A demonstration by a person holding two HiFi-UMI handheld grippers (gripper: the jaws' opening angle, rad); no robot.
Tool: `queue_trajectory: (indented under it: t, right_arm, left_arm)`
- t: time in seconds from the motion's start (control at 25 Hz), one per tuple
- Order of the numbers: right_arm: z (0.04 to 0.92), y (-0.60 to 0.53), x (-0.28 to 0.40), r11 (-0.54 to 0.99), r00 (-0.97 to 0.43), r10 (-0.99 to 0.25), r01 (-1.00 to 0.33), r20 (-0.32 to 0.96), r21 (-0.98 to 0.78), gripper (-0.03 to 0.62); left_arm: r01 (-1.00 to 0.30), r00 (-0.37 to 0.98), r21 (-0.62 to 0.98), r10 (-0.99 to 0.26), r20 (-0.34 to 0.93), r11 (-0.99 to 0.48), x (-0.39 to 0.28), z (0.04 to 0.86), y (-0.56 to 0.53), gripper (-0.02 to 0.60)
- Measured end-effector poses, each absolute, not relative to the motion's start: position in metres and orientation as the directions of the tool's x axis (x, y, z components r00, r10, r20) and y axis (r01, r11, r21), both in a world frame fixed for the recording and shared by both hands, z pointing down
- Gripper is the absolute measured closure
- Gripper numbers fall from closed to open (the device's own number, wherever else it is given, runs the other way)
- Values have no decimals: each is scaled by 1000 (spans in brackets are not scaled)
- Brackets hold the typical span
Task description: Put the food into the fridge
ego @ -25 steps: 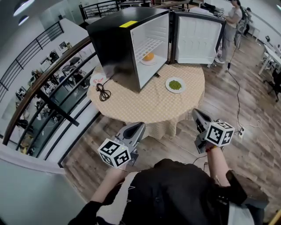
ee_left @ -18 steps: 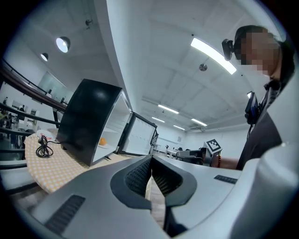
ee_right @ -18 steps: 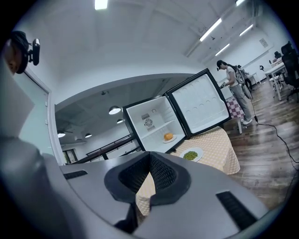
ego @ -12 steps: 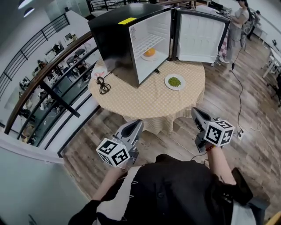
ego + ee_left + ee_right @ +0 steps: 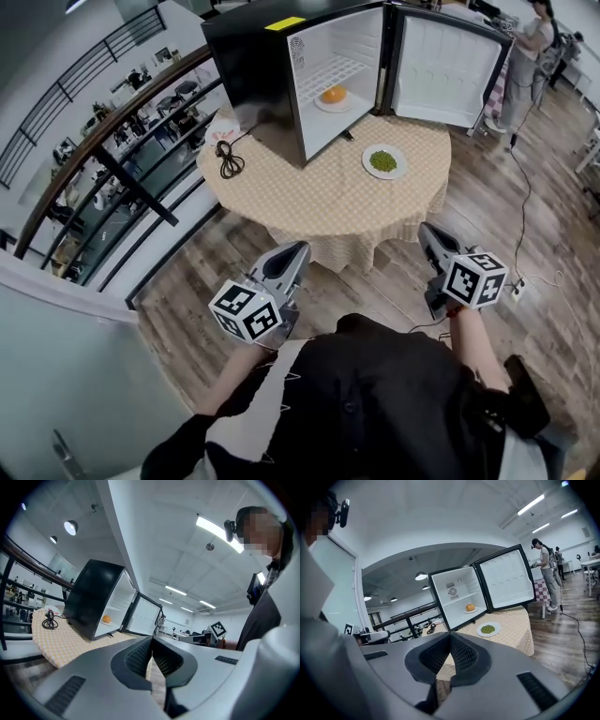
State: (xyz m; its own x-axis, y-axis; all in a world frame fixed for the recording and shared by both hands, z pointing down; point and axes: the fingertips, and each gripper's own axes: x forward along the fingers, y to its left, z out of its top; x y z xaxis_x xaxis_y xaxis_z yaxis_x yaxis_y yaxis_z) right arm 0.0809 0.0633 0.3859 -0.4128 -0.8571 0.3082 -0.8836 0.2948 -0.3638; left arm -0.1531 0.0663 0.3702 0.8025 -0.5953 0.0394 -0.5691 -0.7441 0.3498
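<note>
A black mini fridge (image 5: 258, 66) stands open on the round table (image 5: 319, 202), its door (image 5: 442, 67) swung right. Inside it, a white plate holds an orange food (image 5: 333, 95), also seen in the orange food (image 5: 470, 607) of the right gripper view. A white plate of green food (image 5: 383, 161) lies on the table in front of the fridge. My left gripper (image 5: 292, 251) and right gripper (image 5: 428, 232) are both held short of the table's near edge. Both are shut and hold nothing.
A black coiled cable (image 5: 228, 162) lies at the table's left part, near a small plate. A railing (image 5: 103, 159) runs along the left. A person (image 5: 530, 56) stands beyond the fridge door, and a cord (image 5: 518, 211) trails over the wooden floor at right.
The view has shifted, so the table and fridge now sit further right and nearer. Both grippers keep about the same place before me and stay shut.
</note>
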Motion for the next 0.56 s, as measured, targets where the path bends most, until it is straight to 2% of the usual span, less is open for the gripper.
queue_trajectory:
  t: [0.56]
  right_arm:
    - [382,66,84,273,-385,-876,-893,291,-359,579]
  left_arm:
    - [-571,797,359,-603,27,-739,-153,364,66,569]
